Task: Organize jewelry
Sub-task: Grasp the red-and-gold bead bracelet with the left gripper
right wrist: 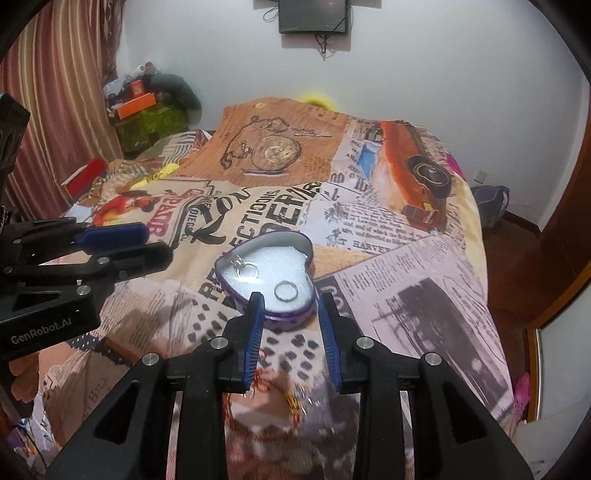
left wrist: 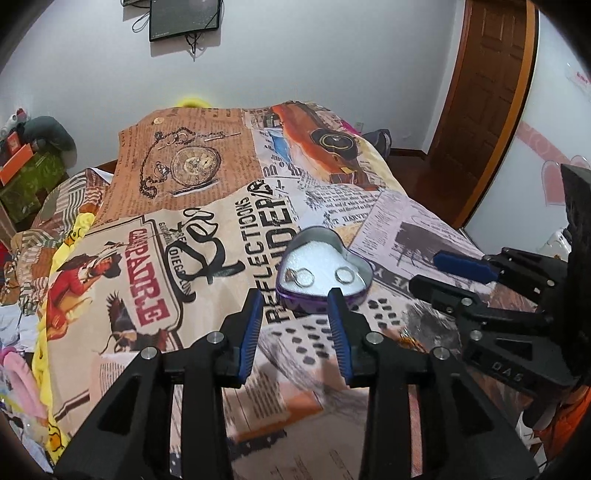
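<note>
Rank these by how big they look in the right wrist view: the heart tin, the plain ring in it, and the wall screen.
1. heart tin
2. wall screen, though it is far off, so only apparent size
3. plain ring

Newsprint bedspread (left wrist: 207, 206), wall monitor (left wrist: 184, 16), wooden door (left wrist: 487, 96).

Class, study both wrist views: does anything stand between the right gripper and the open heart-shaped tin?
Nothing visible does. The right gripper is open, its fingertips right at the near rim of the heart-shaped tin, with only printed bedspread around it.

Two rings (right wrist: 285, 290) in tin (right wrist: 308, 251) on bedspread (right wrist: 406, 266)
</note>
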The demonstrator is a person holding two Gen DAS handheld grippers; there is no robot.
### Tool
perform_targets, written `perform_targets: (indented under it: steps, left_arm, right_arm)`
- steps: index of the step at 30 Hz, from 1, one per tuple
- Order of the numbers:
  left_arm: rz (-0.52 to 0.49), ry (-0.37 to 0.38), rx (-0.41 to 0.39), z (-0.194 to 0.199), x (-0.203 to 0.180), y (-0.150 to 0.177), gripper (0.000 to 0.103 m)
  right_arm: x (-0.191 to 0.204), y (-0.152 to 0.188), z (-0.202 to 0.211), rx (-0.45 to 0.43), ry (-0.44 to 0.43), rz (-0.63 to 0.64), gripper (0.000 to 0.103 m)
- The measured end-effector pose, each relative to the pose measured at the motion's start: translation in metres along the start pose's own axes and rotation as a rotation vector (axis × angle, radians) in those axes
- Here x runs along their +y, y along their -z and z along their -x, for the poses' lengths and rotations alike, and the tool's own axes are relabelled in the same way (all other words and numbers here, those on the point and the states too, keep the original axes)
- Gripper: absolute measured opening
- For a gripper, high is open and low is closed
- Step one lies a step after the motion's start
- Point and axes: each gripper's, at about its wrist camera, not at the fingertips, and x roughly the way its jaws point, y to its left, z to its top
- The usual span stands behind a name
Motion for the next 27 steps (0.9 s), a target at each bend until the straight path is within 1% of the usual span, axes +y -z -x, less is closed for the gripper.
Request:
perform_targets:
  steps: [3,11,19,23,24,26,27]
  left_arm:
    - [-0.005,0.001,0.010,0.005,-0.005,0.007,0.036]
    - [-0.019,0.011,0.066,-0.001,-0.019,0.027,0.036]
    - [-0.027,0.057,0.174,-0.032,-0.039,0.052,0.036]
    - [-0.015,0.106,0.217,-0.048,-0.051,0.055,0.036]
    - [-0.017,0.106,0.217,-0.050,-0.054,0.055,0.036]
    - [-0.038,0.091,0.216,-0.054,-0.061,0.056,0.030]
    - [-0.055,0.077,0.216,-0.057,-0.064,0.056,0.025]
  right_arm:
    - [-0.004,0.007,0.010,-0.007,0.007,-0.013,0.037]
    - [-0.017,0.031,0.026,0.010,0.014,-0.060,0.038]
    - [-0.031,0.055,0.023,0.055,0.012,-0.112,0.038]
    - [-0.037,0.065,0.020,0.072,0.011,-0.131,0.038]
    - [-0.038,0.067,0.019,0.076,0.009,-0.136,0.038]
    - [-0.042,0.070,0.019,0.083,0.007,-0.145,0.038]
    - [-0.043,0.071,0.018,0.085,0.005,-0.150,0.038]
